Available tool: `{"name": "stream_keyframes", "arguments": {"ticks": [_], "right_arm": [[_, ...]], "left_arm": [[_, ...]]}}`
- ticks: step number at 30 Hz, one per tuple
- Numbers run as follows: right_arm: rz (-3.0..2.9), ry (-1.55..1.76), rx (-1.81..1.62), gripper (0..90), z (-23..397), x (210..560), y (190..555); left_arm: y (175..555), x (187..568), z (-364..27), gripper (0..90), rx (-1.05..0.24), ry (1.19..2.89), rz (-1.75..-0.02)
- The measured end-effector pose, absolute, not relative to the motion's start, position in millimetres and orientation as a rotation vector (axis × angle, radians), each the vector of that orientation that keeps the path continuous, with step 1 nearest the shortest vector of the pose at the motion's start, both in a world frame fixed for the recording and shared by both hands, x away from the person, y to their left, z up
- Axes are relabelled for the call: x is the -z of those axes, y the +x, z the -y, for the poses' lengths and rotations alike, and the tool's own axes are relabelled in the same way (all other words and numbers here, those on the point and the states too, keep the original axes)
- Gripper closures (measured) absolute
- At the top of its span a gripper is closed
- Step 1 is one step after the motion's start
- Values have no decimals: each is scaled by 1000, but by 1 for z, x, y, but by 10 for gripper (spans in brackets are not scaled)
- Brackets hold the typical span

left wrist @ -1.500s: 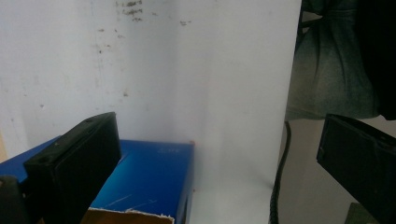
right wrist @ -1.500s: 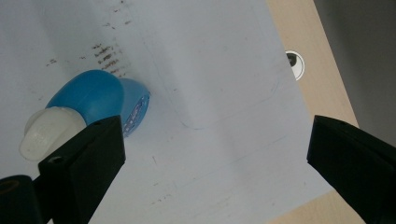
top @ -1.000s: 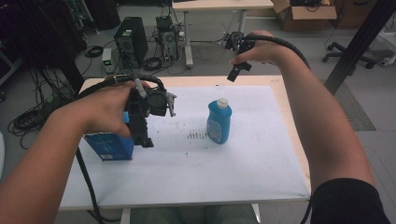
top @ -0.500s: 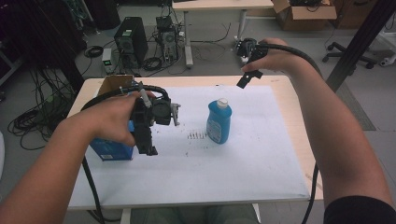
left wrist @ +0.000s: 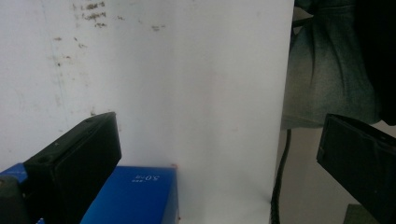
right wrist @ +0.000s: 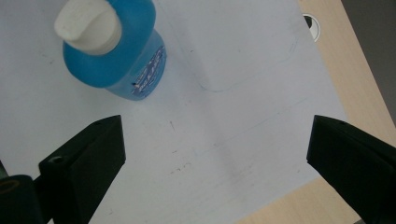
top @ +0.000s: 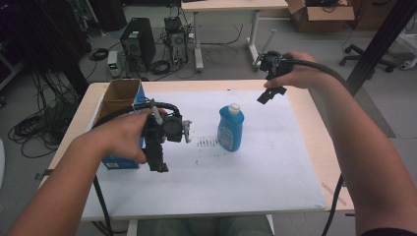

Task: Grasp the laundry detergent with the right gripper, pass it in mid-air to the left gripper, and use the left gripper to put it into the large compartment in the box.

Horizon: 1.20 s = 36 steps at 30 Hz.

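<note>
A blue bottle (top: 230, 129) with a white cap stands upright mid-tabletop (top: 305, 123) on white paper (top: 255, 172), between the spread, empty left tongs (top: 160, 160) beside a blue box (top: 118, 160) and the spread, empty right tongs (top: 269, 94).

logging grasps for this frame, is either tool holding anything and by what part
Nothing is held. The left tool is open over the white sheet beside the blue box; the right tool is open in the air, apart from the blue bottle.

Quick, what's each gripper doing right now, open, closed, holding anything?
Left gripper: open, holding nothing, above the blue box.
Right gripper: open, holding nothing, up beyond the blue bottle.
</note>
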State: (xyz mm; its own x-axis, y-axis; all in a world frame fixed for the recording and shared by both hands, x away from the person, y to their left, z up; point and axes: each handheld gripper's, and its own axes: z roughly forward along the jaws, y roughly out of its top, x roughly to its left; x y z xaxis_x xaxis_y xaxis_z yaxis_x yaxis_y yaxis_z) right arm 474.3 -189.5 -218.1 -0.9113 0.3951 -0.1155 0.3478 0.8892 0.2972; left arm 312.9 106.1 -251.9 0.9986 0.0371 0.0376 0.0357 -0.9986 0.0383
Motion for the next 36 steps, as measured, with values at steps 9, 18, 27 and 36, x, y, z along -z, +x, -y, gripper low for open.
{"name": "stream_keyframes", "arguments": {"ticks": [9, 18, 27, 36], "right_arm": [[-2900, 532, -413, 44, 193, 232, 458], [-2913, 531, -440, 44, 201, 252, 444], [-2919, 524, -475, 43, 203, 267, 435], [-2933, 518, -532, 42, 200, 290, 421]], "left_arm": [[315, 269, -106, 2, -31, 3112, -57], [316, 284, -105, 2, -14, 3113, -62], [316, 291, -105, 2, -11, 3117, -59], [316, 294, -107, 2, -8, 3112, -58]]}}
